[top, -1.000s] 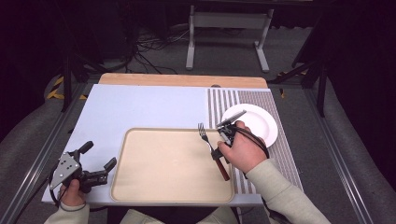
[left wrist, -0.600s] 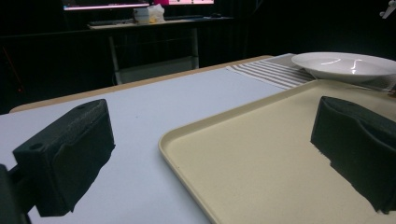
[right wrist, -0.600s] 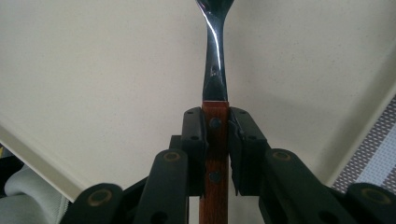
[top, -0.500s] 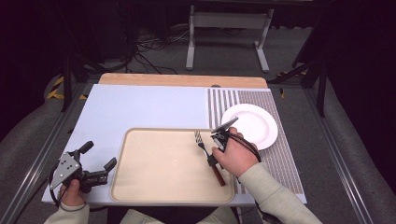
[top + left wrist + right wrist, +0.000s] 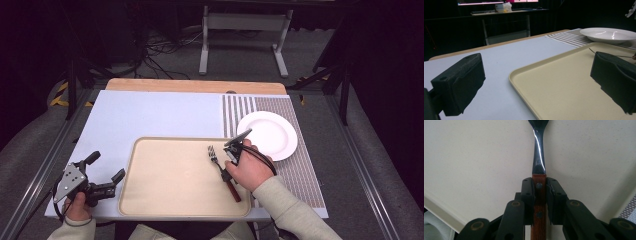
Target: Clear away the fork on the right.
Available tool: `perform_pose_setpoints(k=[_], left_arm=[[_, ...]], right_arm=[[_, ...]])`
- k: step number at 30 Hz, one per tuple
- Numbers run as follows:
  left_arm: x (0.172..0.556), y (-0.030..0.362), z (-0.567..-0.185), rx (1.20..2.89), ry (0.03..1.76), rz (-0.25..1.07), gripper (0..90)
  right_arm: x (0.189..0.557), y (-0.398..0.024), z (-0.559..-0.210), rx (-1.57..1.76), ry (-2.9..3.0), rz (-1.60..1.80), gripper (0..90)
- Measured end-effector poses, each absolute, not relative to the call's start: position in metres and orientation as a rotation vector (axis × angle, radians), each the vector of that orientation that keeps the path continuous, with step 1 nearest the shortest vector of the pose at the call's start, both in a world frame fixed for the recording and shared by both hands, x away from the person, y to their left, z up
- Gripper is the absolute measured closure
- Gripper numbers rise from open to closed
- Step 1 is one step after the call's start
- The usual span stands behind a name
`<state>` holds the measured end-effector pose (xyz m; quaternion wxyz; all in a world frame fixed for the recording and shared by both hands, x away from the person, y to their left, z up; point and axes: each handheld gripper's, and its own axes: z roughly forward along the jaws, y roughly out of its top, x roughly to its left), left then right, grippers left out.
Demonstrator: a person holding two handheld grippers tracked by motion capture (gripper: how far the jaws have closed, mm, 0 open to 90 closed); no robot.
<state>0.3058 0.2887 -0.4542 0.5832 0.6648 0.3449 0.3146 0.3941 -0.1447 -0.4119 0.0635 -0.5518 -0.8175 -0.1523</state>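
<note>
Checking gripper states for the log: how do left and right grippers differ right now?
Left gripper is open, jaws wide apart and holding nothing; right gripper is shut on the fork. Left sits at the tray's left edge; right is over its right side. Both are hand-held.

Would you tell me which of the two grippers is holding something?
The right gripper, shut on the fork's wooden handle over the tray; the left gripper is open and empty.

Dark room beyond the table, lit mainly over its top. Grey floor behind the table, crossed by tangled cables, with a pale metal stand farther back.
</note>
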Motion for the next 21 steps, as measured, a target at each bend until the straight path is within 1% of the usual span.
perform_pose_setpoints(k=[10,13,21], left_arm=[[0.3059,0.2889,-0.4541,1.553,0.805,0.734,0.0],[0.306,0.2888,-0.4542,1.552,0.806,0.732,0.0],[0.306,0.2887,-0.4542,1.554,0.804,0.734,0.0]], right_arm=[[0.3934,-0.1436,-0.4136,-1.665,-2.465,-0.445,76.6],[0.3932,-0.1431,-0.4124,-1.647,-2.471,-0.492,70.5],[0.3936,-0.1441,-0.4077,-1.622,-2.509,-0.541,65.0]])
